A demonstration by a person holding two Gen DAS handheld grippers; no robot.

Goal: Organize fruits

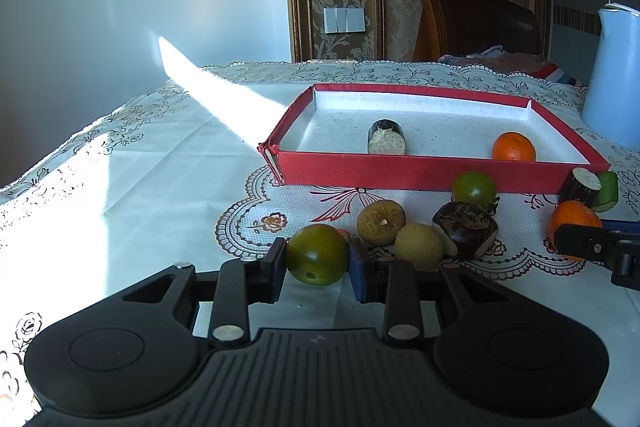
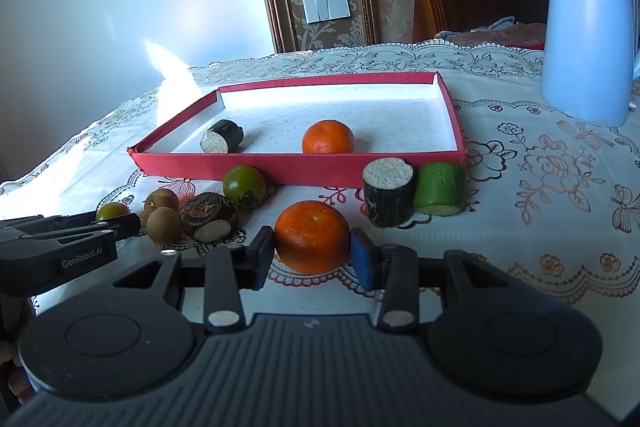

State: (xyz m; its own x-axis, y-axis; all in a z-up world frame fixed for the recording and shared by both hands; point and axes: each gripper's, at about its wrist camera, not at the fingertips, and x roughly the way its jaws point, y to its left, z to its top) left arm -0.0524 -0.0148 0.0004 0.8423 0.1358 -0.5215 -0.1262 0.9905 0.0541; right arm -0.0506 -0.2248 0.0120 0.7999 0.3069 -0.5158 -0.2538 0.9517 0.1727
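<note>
Two grippers are working at the lace-covered worktop (image 1: 140, 163). Farthest left, the left gripper (image 1: 317, 259) is pinching a green tomato (image 1: 317, 255) between its pads, the fruit sitting on the cloth. Just right of it, two brown longans (image 1: 381, 221) and a dark water chestnut (image 1: 466, 233) are lying close together, with a second green tomato (image 1: 475, 187) behind them against the red tray (image 1: 420, 175). Inside the tray, a dark cane piece (image 2: 222, 137) and an orange (image 2: 328, 137) are resting apart. Further right, the right gripper (image 2: 312, 249) is clamping another orange (image 2: 312, 237) on the cloth. Beyond it, an upright cane piece (image 2: 388, 191) is touching a green chunk (image 2: 439, 193), and a white kettle (image 2: 588, 27) is standing at the far right.
</note>
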